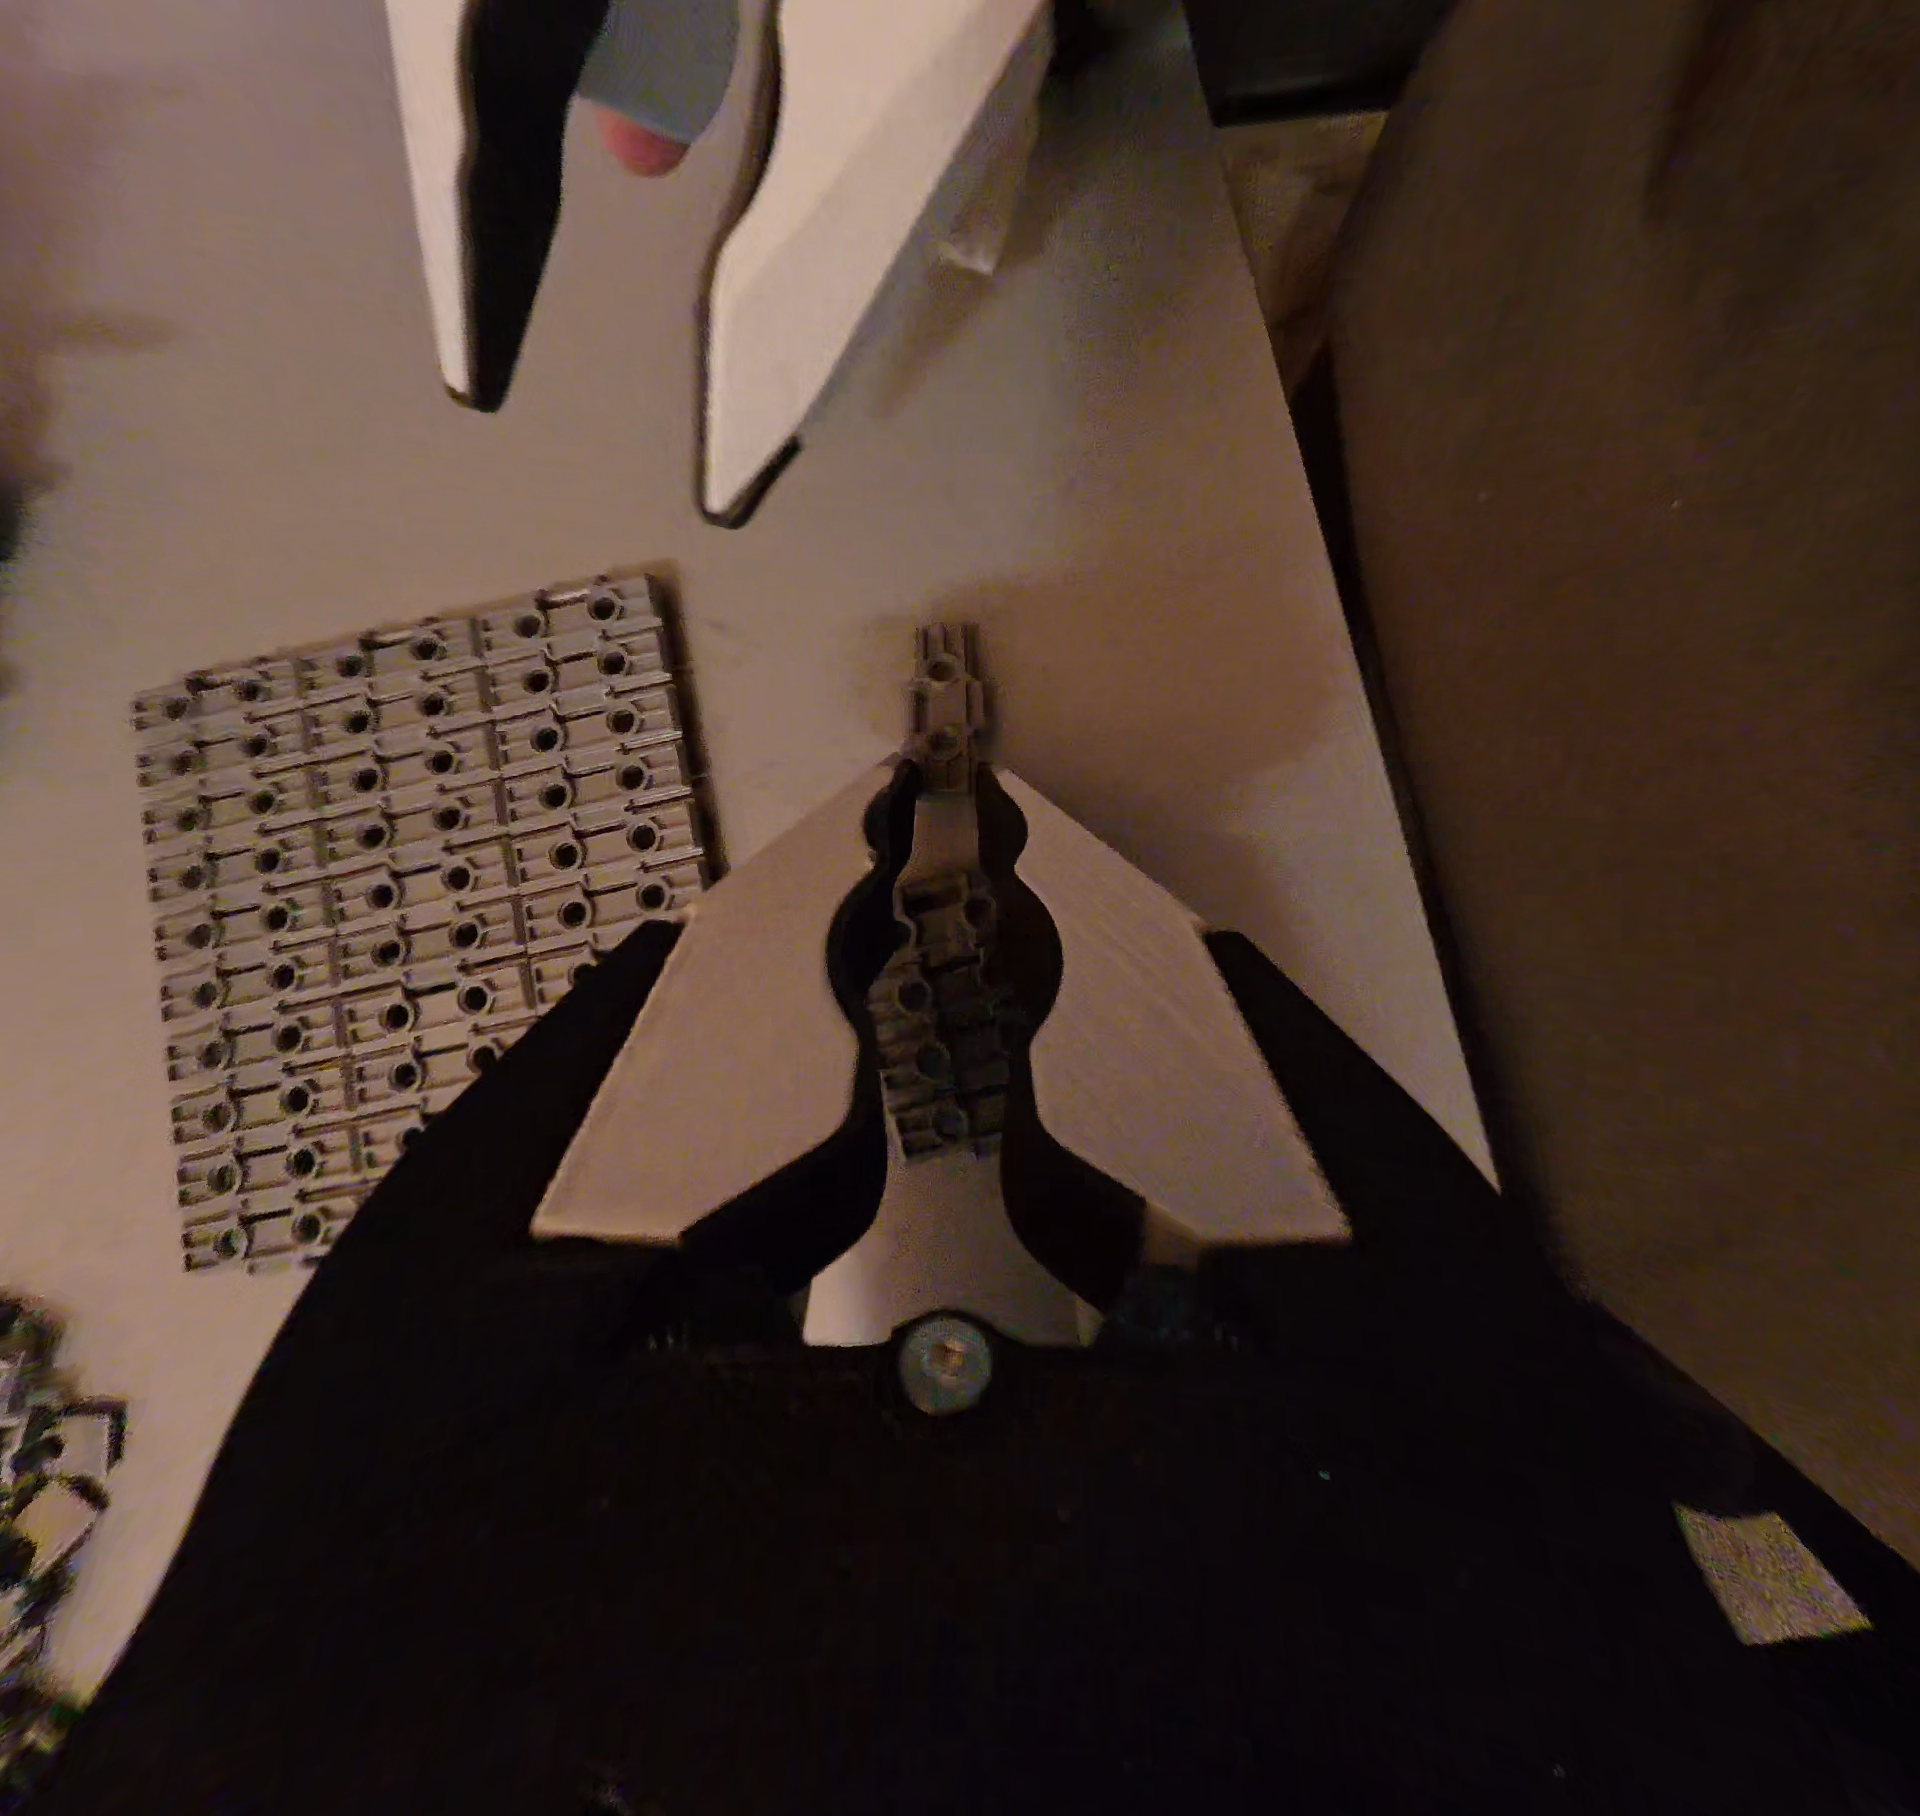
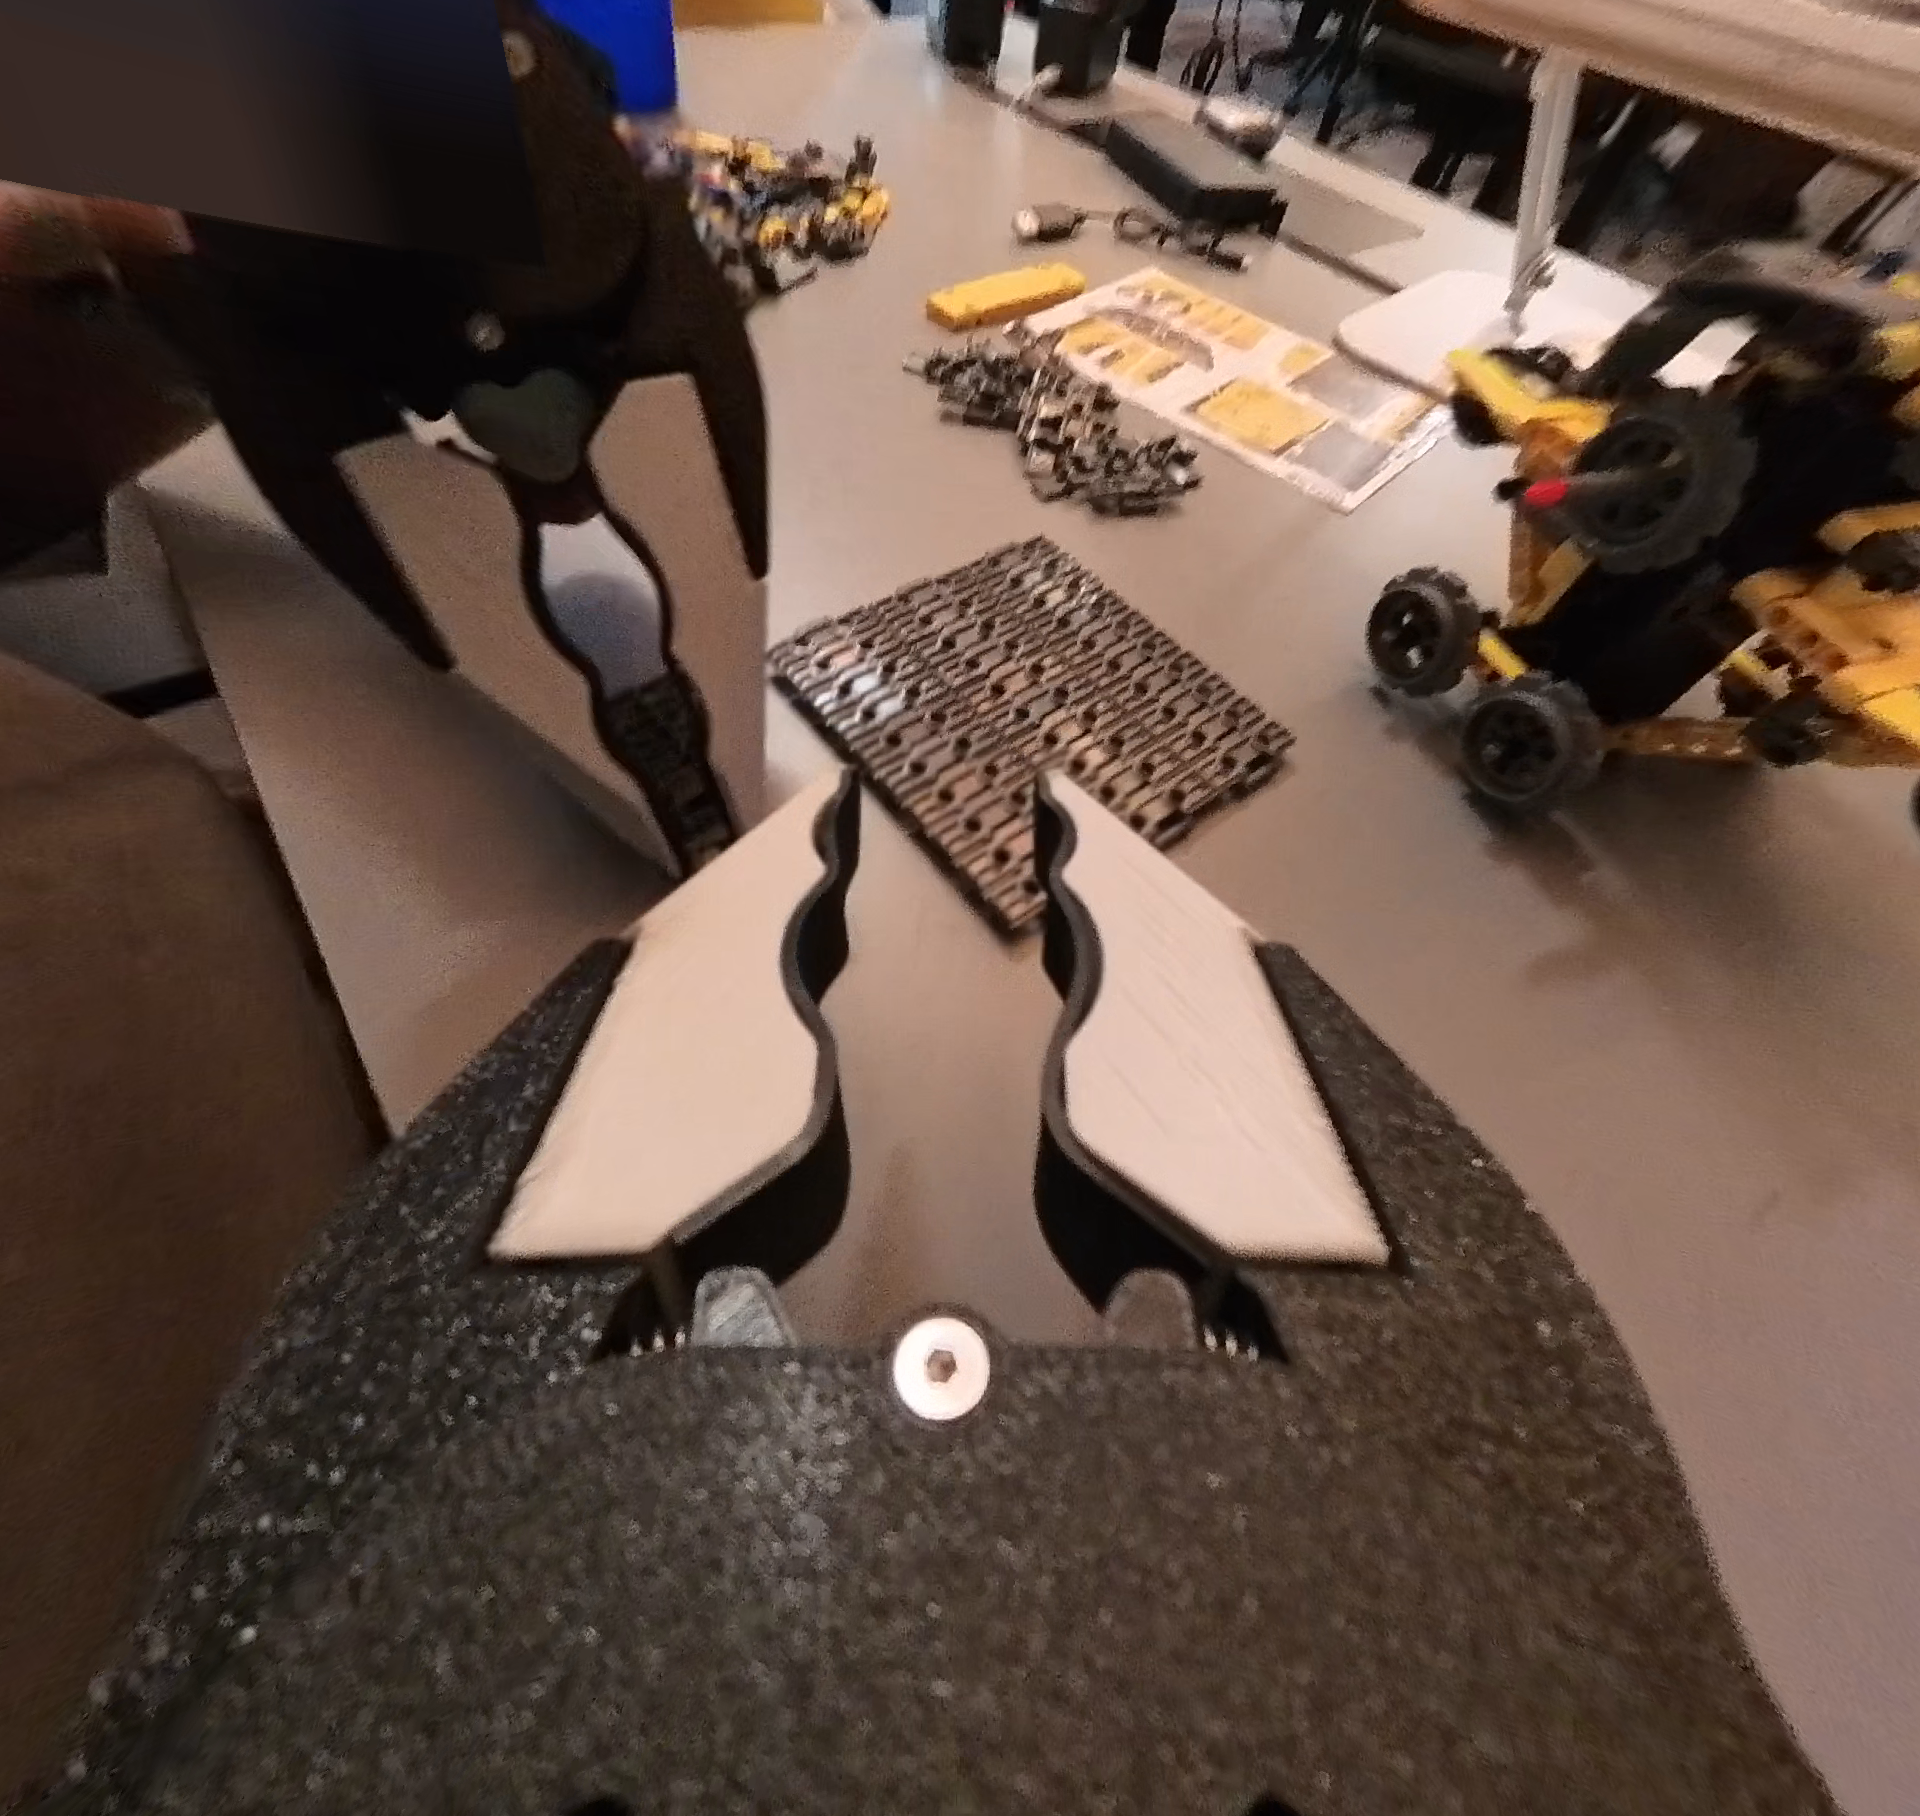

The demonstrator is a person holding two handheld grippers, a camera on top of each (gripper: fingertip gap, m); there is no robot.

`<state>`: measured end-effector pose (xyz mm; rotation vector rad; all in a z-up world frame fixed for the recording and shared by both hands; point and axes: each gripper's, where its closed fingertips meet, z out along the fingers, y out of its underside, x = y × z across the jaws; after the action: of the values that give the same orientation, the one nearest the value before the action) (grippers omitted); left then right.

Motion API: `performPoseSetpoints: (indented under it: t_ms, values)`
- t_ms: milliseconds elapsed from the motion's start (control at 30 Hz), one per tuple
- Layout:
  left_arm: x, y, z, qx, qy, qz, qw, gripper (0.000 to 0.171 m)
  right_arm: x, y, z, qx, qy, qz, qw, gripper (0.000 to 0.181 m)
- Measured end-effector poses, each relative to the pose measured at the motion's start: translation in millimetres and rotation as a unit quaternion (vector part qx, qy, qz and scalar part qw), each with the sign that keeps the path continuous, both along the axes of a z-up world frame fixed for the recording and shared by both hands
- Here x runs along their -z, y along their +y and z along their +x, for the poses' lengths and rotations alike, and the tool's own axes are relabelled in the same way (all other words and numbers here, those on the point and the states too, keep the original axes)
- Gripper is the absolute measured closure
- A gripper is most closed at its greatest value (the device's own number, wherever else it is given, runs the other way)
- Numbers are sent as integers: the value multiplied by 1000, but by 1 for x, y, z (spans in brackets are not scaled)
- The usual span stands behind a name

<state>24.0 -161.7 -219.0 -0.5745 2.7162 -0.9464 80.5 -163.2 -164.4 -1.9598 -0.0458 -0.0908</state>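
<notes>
My left gripper (image 1: 940,779) is shut on a short strip of grey track links (image 1: 943,696). The strip runs back between the fingers and sticks out past the tips, just above the table. The left gripper also shows in the right wrist view (image 2: 707,831), pointing down with the strip (image 2: 670,738) in it. A flat mat of joined track links (image 1: 416,914) lies on the table left of it and shows in the right wrist view (image 2: 1039,717). My right gripper (image 2: 948,784) is open and empty, tips over the mat's near corner. It also shows in the left wrist view (image 1: 613,447).
A pile of loose links (image 2: 1060,416) lies beyond the mat beside a printed sheet (image 2: 1247,384) and a yellow block (image 2: 1003,296). A yellow and black wheeled model (image 2: 1662,561) stands at right. More parts (image 2: 790,197) lie farther back. The table edge (image 1: 1351,727) runs right of the left gripper. Some 8 centimeters of space lies between my two pairs of fingers.
</notes>
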Motion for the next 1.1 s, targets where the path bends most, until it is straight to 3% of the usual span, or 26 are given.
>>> performPoseSetpoints:
  t_ms: [67, 133, 233, 400, 533, 633, 733, 833, 933, 1100]
  values:
    - [7, 2, 3, -3, 14, 12, 1000, 163, 19, -8, -16, -35, 30, -58, 997, 154]
    - [6, 3, 4, -7, 18, 8, 1000, 163, 39, -15, -37, -79, 87, -128, 985, 146]
    - [1, 7, 9, -28, 5, 3, 1000, 149, 54, -17, -46, -100, 105, -174, 974, 138]
    - [-9, 21, 10, -76, -21, -7, 997, 147, 57, -16, -58, -138, 96, -192, 967, 140]
    - [-20, 33, 1, -113, -29, -40, 992, 132, 57, -16, -63, -154, 89, -202, 963, 142]
    - [-22, 40, -7, -131, -30, -61, 989, 123, 52, -14, -51, -148, 44, -198, 968, 140]
    - [-13, 41, -14, -133, -17, -65, 989, 116, 43, -8, -47, -194, -36, -166, 966, 137]
    - [-4, 37, -14, -132, -9, -68, 989, 113, 43, -6, -57, -278, -60, -160, 945, 130]
    - [-1, 30, -10, -137, 10, -90, 986, 109, 48, 1, -53, -320, -51, -182, 928, 122]
    - [7, 27, -8, -137, 15, -83, 987, 118, 58, 3, -56, -380, -64, -210, 899, 133]
